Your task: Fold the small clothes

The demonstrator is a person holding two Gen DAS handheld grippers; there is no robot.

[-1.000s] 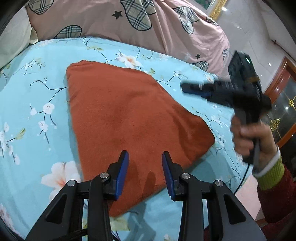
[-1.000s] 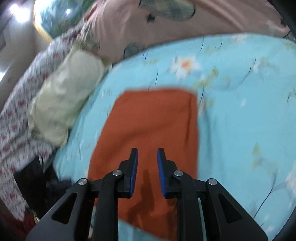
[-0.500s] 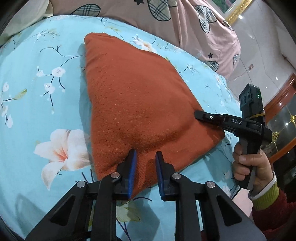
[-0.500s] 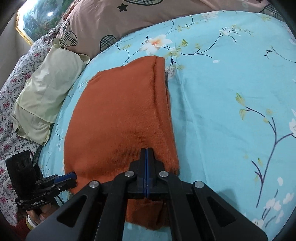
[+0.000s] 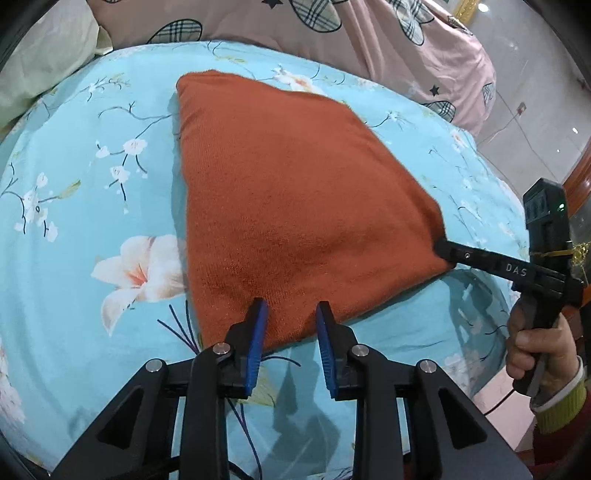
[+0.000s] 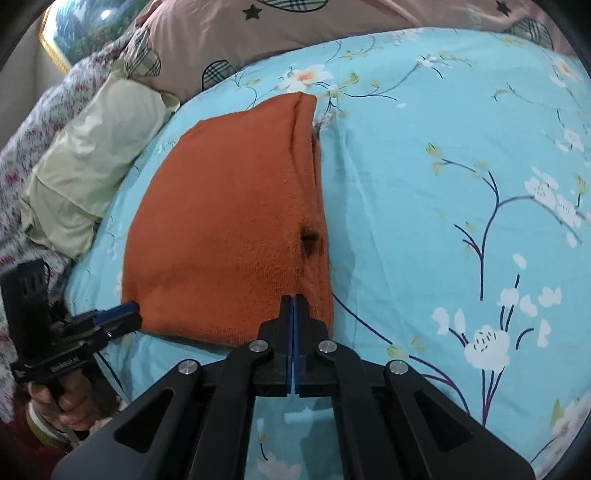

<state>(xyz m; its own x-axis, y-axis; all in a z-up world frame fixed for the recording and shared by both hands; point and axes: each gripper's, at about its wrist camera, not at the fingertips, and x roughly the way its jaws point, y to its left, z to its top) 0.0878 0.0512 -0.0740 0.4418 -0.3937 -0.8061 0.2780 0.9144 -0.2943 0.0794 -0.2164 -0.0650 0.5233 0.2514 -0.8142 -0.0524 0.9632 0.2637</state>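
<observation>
**Right gripper pinching folded cloth; left gripper spread at near edge**

While I monitor both wrist views, the orange cloth (image 5: pixel 295 206) lies folded on the floral blue bedsheet (image 5: pixel 92 184). My right gripper (image 6: pixel 293 301) has its blue pads pressed together on the cloth's near corner, beside the stacked fold edges. My left gripper (image 5: pixel 290 314) stands spread, its fingertips at the cloth's near edge with the fabric between them, not clamped. A pink quilt (image 5: pixel 332 33) and a pale green pillow (image 6: pixel 88 155) lie beyond the cloth.
</observation>
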